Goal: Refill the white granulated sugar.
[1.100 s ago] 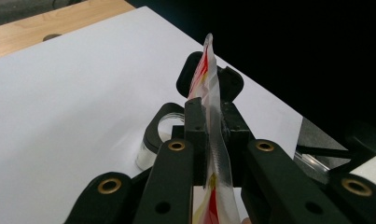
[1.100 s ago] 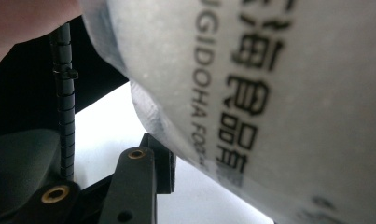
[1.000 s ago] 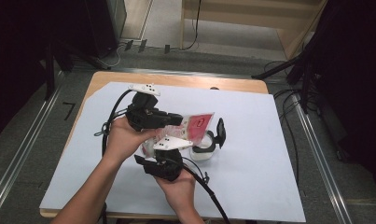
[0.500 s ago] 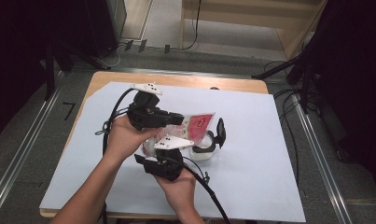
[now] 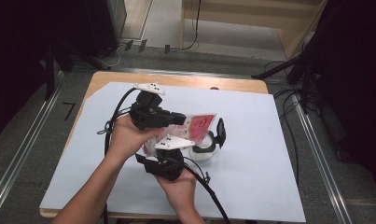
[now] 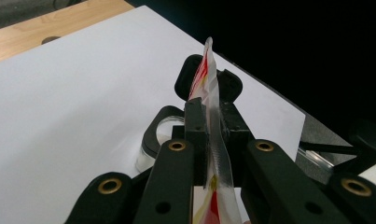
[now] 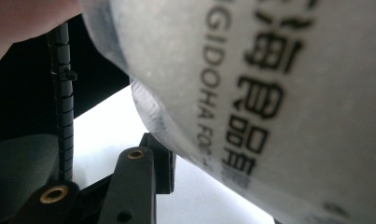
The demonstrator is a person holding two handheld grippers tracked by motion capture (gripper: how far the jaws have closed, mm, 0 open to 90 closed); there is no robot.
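So the left gripper (image 5: 176,117) was clamped down tight on the sealed edge of a red-and-white plastic snack pouch (image 5: 199,126), with the crimped seam (image 6: 217,154) pinched flat between its black jaws. That pouch was held up off the white table sheet (image 5: 265,140), right over a small clear jar with a black flip lid (image 5: 209,144). The right gripper (image 5: 169,151) came in from below with jaws partly apart, pouch pressed against its camera; couldn't tell if it actually gripped it.

Packet (image 7: 279,93) blurred, cut off at twelve and three o'clock; jar (image 5: 205,151) half hidden behind right gripper (image 5: 176,145).
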